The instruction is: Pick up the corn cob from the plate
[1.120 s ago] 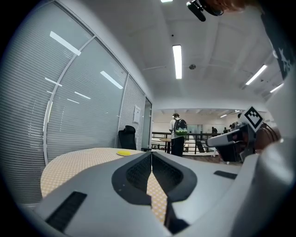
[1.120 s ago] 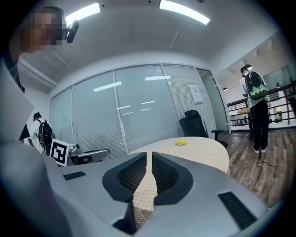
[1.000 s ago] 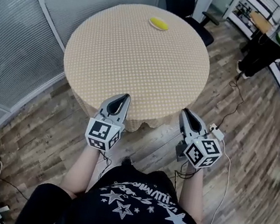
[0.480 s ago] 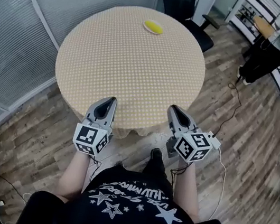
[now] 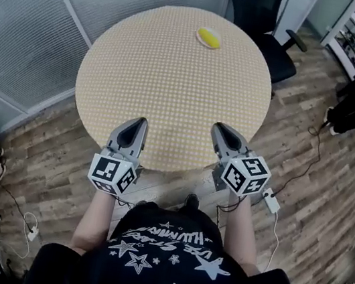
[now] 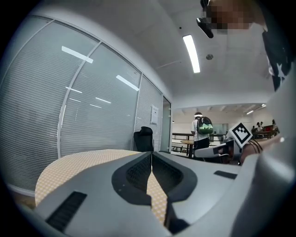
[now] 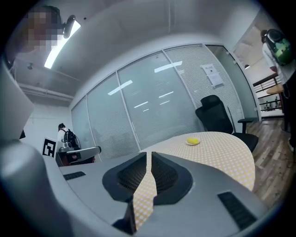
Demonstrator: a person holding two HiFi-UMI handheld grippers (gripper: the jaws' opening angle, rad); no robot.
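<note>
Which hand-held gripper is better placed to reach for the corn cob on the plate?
Probably the right hand-held gripper: the corn cob lies across the table, nearer its side, and its own view shows the cob ahead. The left hand-held gripper does not see it.

Open tablecloth (image 5: 173,89) between near edge and far plate (image 5: 200,34) — office chair (image 5: 262,10) behind, glass wall (image 5: 45,6) left

The corn cob (image 5: 210,39) shows only as a small yellow blob, its plate (image 5: 201,32) barely distinguishable
</note>
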